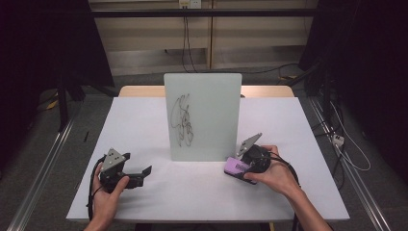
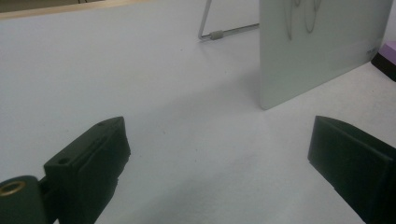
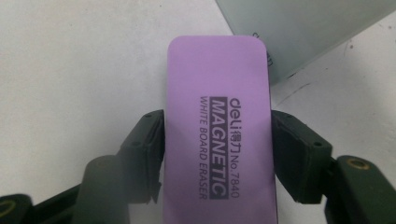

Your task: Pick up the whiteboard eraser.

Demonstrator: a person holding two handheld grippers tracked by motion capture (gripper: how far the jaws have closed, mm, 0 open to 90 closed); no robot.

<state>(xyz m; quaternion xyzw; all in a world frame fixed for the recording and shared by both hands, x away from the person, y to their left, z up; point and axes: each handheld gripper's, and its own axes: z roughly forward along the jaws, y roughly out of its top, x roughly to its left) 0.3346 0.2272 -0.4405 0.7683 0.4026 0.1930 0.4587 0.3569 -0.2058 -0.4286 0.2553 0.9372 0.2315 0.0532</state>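
Observation:
A small frosted whiteboard (image 1: 202, 117) stands upright at the middle of the white table (image 1: 134, 120), with black scribbles (image 1: 183, 119) on its face. My right gripper (image 3: 217, 154) is shut on a purple magnetic whiteboard eraser (image 3: 219, 135), both jaws pressing its long sides. The eraser (image 1: 236, 167) sits low by the board's bottom right corner. My left gripper (image 1: 144, 173) rests at the table's front left, open, with nothing between its jaws. The left gripper view looks toward the board's (image 2: 317, 46) lower edge.
A wire stand (image 2: 219, 32) props the board from behind. Metal rails run along both sides of the table on the floor, and cables (image 1: 346, 144) lie at the right. A wooden edge (image 1: 139, 91) shows behind the table.

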